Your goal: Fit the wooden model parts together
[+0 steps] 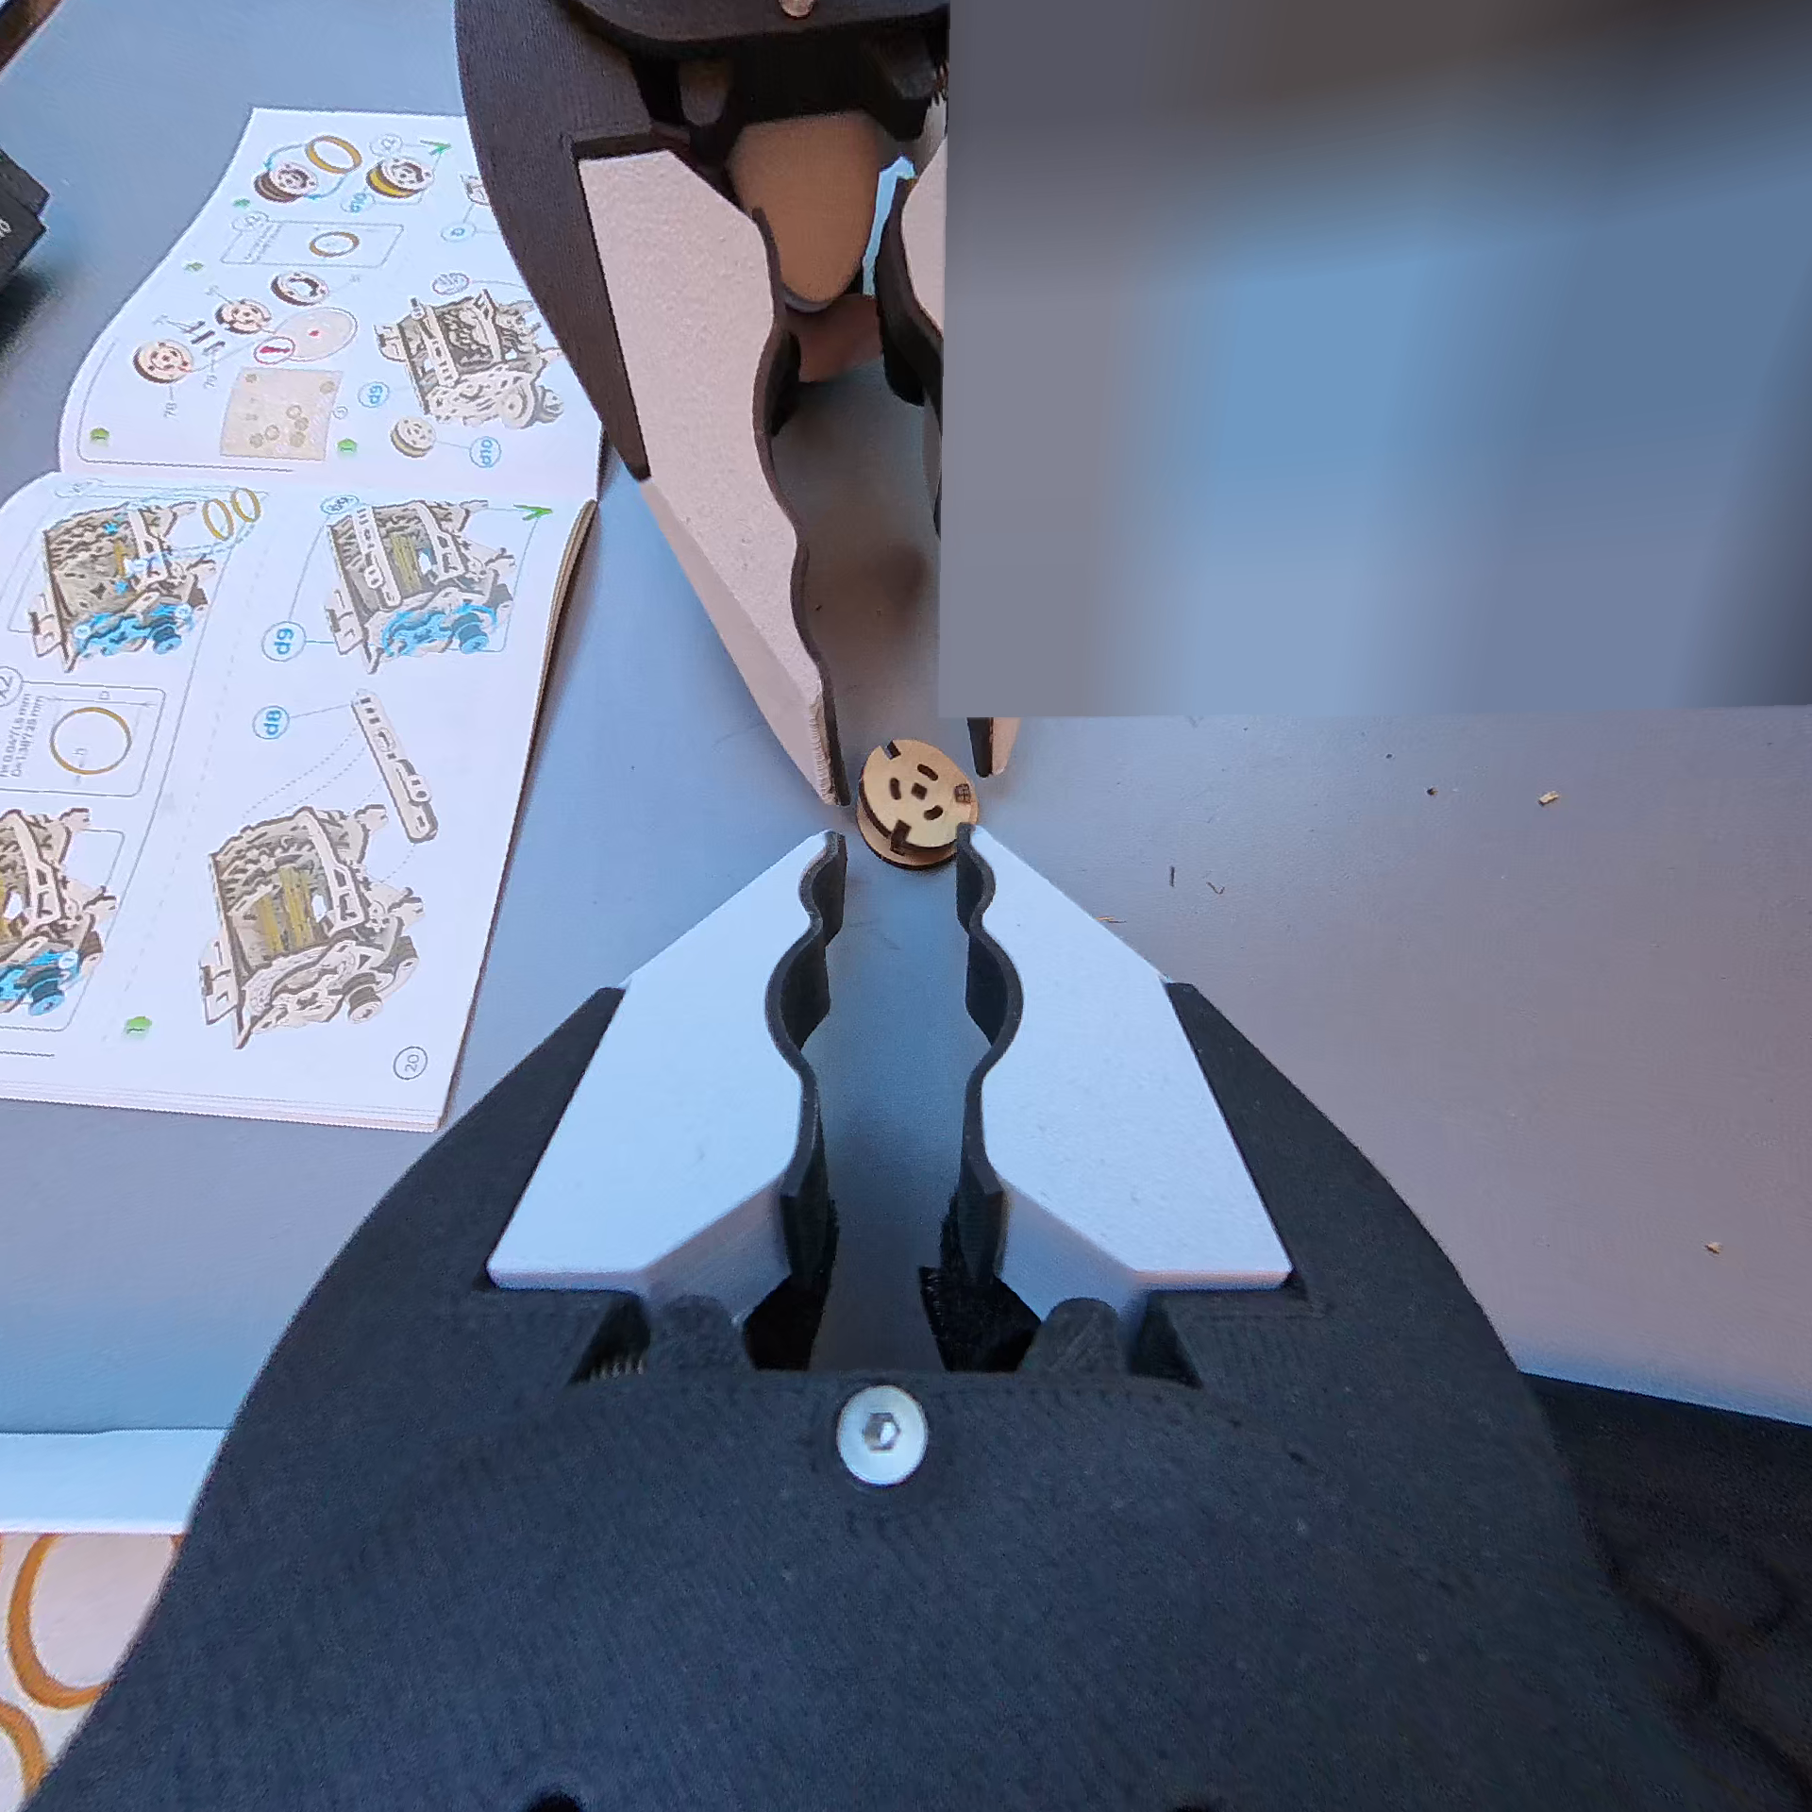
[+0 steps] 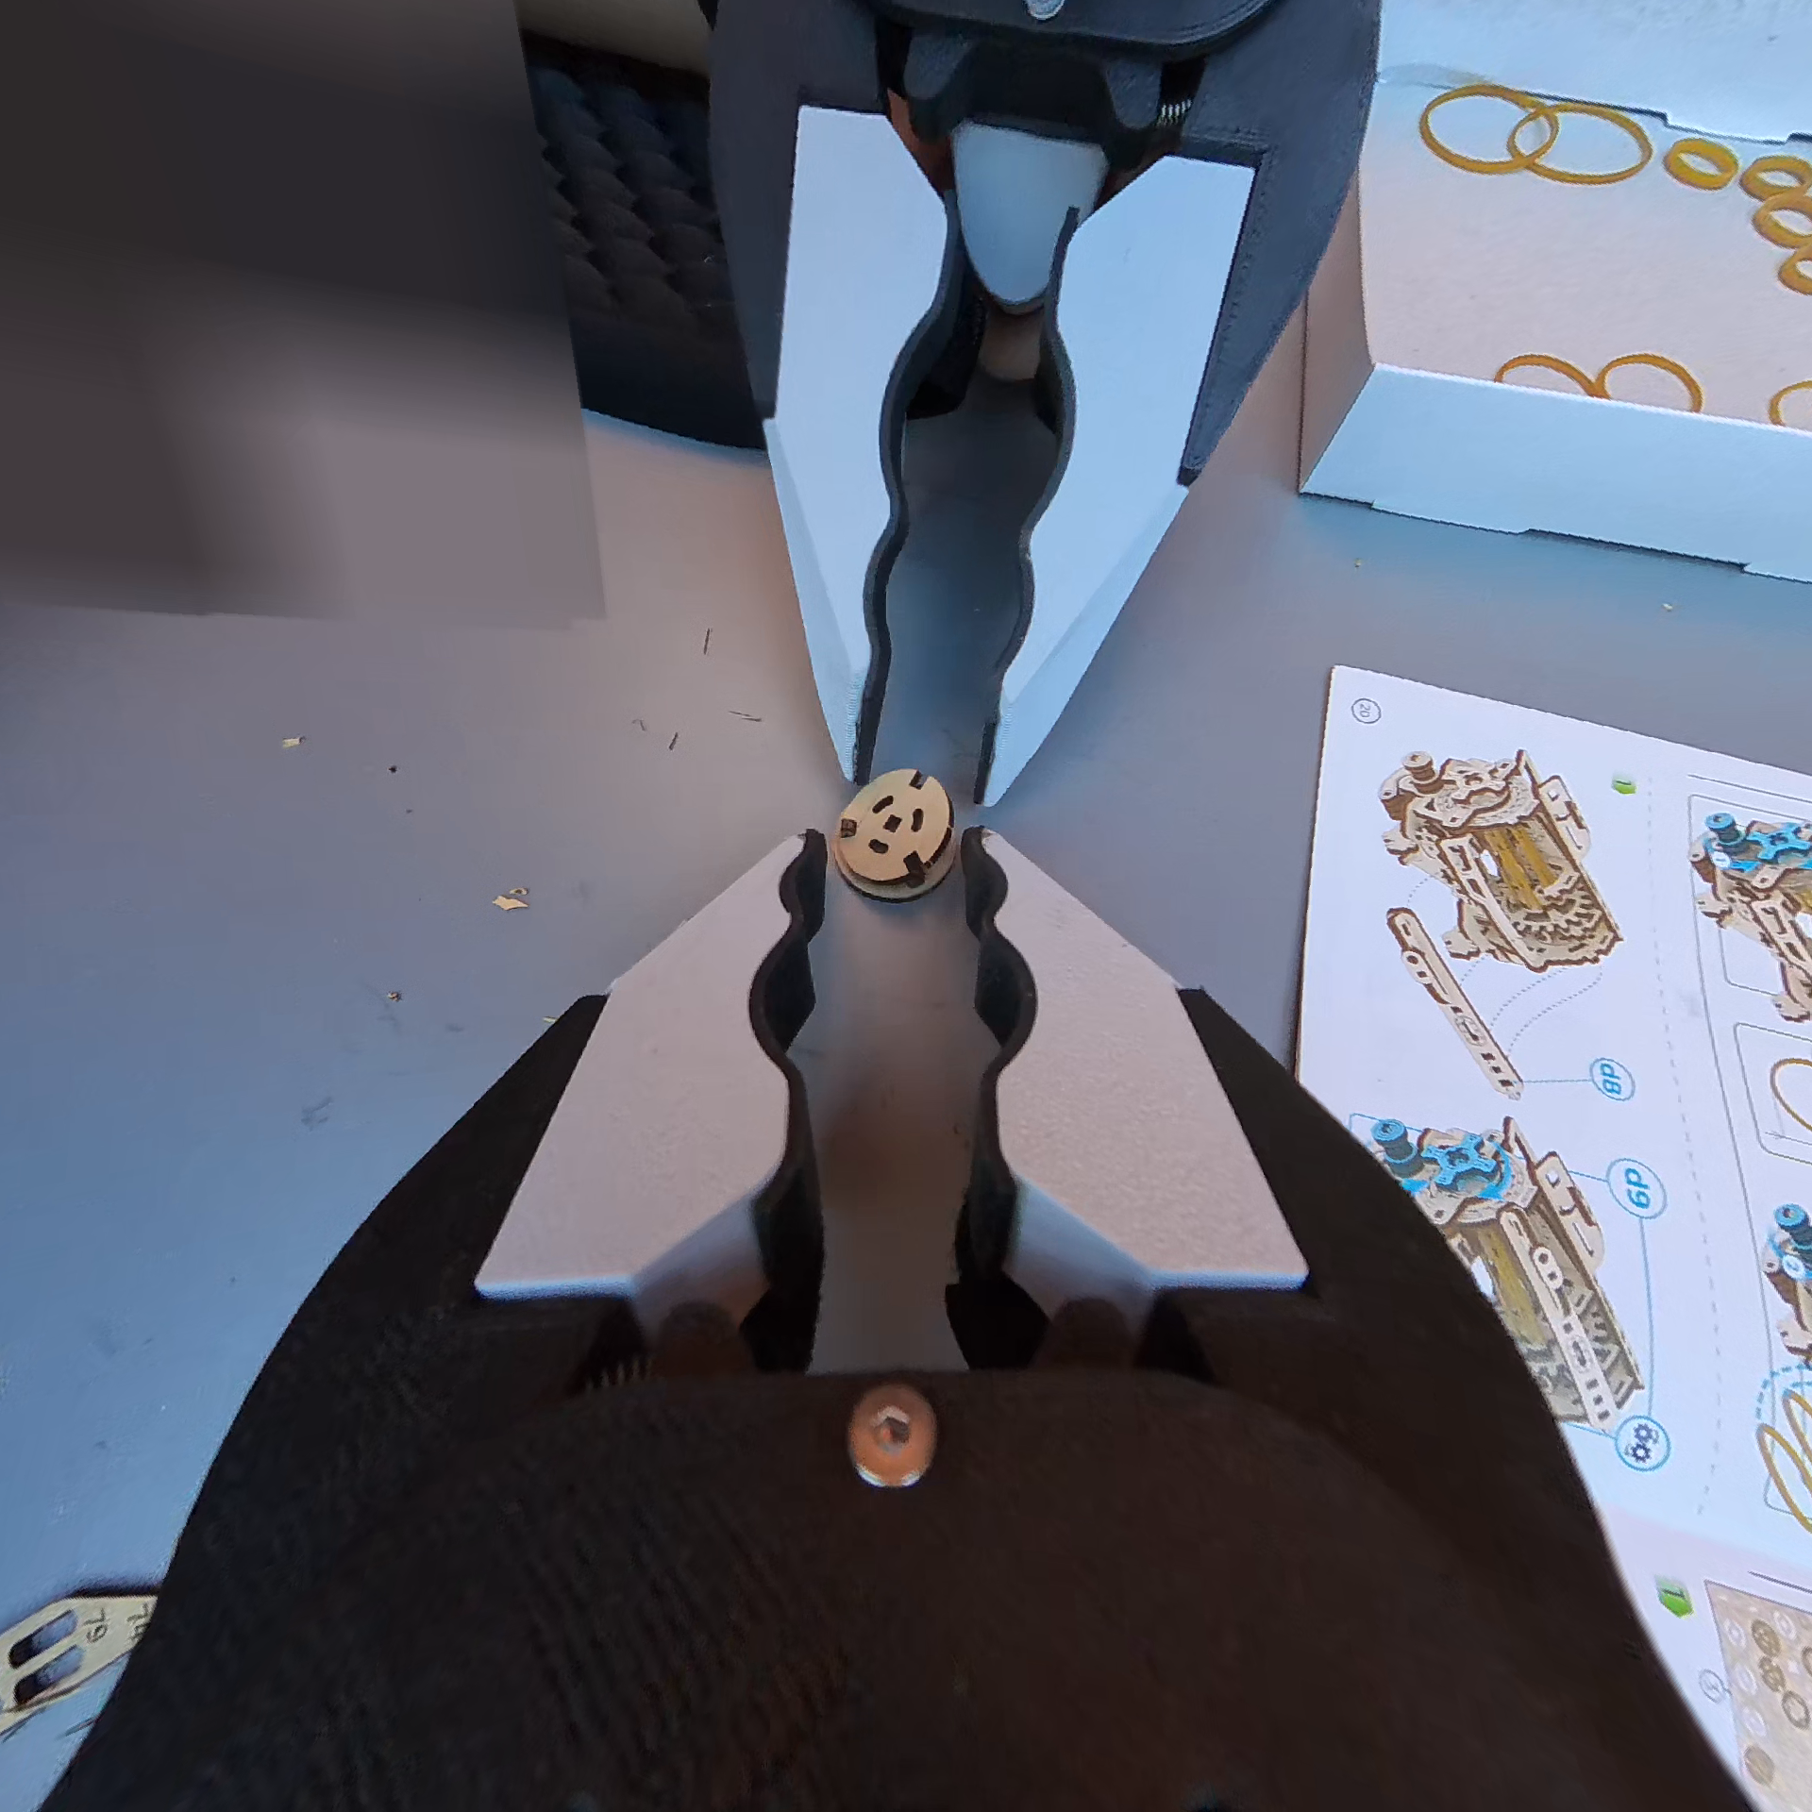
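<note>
Left gripper (image 1: 900, 833), right gripper (image 2: 894, 835): black ribbed printed bodies, white wedge-shaped fingers (image 1: 686, 1069) lined with wavy black pads (image 2: 784, 981), one silver hex screw (image 1: 881, 1437) at centre.

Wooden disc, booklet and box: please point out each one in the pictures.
Disc (image 1: 914, 802): left wrist view, middle of its top face.
Booklet (image 1: 294, 745): left wrist view, lower open page.
Box (image 2: 1530, 294): right wrist view, its top.

The instruction booklet (image 1: 265, 608) runs off the frame's left edge, and the box (image 2: 1569, 392) off the right
</note>
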{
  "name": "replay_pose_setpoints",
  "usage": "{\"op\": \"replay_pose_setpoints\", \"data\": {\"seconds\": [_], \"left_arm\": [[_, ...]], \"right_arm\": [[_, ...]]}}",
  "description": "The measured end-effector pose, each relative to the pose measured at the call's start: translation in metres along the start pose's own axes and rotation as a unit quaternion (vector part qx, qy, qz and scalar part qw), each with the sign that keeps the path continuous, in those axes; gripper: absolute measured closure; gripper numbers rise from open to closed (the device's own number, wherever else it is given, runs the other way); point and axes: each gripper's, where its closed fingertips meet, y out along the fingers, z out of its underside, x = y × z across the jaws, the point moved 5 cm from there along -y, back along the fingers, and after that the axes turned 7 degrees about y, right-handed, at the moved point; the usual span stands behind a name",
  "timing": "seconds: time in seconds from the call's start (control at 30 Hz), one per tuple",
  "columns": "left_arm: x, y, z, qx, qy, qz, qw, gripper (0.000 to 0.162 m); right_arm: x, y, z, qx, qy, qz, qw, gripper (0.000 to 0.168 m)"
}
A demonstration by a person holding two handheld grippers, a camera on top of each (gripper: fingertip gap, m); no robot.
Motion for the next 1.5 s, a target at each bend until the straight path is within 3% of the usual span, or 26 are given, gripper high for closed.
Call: {"op": "replay_pose_setpoints", "data": {"seconds": [0.4,0.6,0.73,0.87,1.17,1.3,1.5], "left_arm": [[-0.001,-0.007,-0.008,-0.032,0.037,-0.022,0.999,0.138],[0.002,-0.001,0.001,0.003,0.004,-0.018,1.0,0.133],[0.003,-0.003,-0.002,-0.01,-0.014,-0.012,1.0,0.133],[0.004,-0.002,-0.004,-0.016,-0.036,-0.008,0.999,0.135],[0.003,0.003,-0.004,-0.005,-0.036,-0.01,0.999,0.14],[0.002,0.003,-0.003,-0.003,-0.036,-0.007,0.999,0.14],[0.003,0.003,-0.002,-0.001,-0.035,-0.008,0.999,0.138]], "right_arm": [[0.0,-0.008,-0.005,-0.028,-0.011,0.008,1.0,0.142],[-0.01,-0.006,-0.006,-0.046,0.099,-0.024,0.994,0.152],[-0.017,-0.005,-0.009,-0.054,0.133,-0.02,0.989,0.154],[-0.016,0.0,-0.004,-0.029,0.149,-0.03,0.988,0.168],[-0.012,0.002,-0.002,-0.012,0.125,-0.024,0.992,0.168],[-0.012,-0.004,-0.002,-0.02,0.115,-0.02,0.993,0.154],[-0.006,-0.014,-0.003,-0.047,0.131,-0.061,0.988,0.152]]}}
